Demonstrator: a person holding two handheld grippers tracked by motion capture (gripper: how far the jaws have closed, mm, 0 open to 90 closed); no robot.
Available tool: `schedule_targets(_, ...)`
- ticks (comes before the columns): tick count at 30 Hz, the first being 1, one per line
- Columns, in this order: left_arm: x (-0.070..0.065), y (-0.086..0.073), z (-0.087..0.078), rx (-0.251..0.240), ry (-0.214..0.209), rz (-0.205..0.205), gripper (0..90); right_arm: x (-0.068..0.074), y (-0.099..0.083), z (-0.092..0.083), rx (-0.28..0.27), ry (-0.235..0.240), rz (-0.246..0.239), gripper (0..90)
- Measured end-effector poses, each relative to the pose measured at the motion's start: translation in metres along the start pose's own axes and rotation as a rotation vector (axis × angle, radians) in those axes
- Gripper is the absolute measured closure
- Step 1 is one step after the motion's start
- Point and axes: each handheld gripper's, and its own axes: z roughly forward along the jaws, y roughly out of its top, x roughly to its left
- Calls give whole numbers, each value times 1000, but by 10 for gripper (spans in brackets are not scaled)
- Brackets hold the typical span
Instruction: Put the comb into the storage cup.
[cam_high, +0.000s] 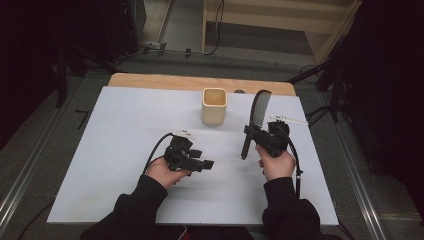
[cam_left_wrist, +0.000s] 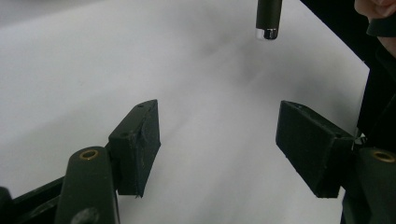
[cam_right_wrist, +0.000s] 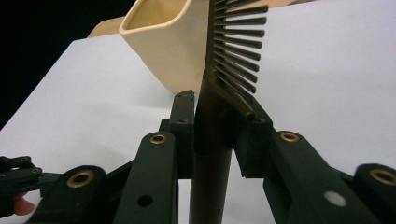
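The right gripper (cam_high: 256, 131) is clamped on the handle of a dark comb (cam_high: 259, 109), holding it upright above the white table (cam_high: 125, 130), teeth end up, just right of the cream cup (cam_high: 214, 105). The left gripper (cam_high: 206, 163) hangs apart from the comb with its jaws spread, nothing between them

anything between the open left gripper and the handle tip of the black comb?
Nothing. In the left gripper view, bare white table runs from the left gripper to the black plastic comb, whose handle end hangs above it.
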Motion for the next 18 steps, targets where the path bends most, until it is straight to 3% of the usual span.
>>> schedule_targets(6, 0, -3, -9, -3, 35, 57, 285, 1, 0, -1, -11, -3, -15, 699)
schedule_targets(18, 7, -11, -26, 39, 45, 87, 275, 5, 1, -2, -33, -5, -46, 699)
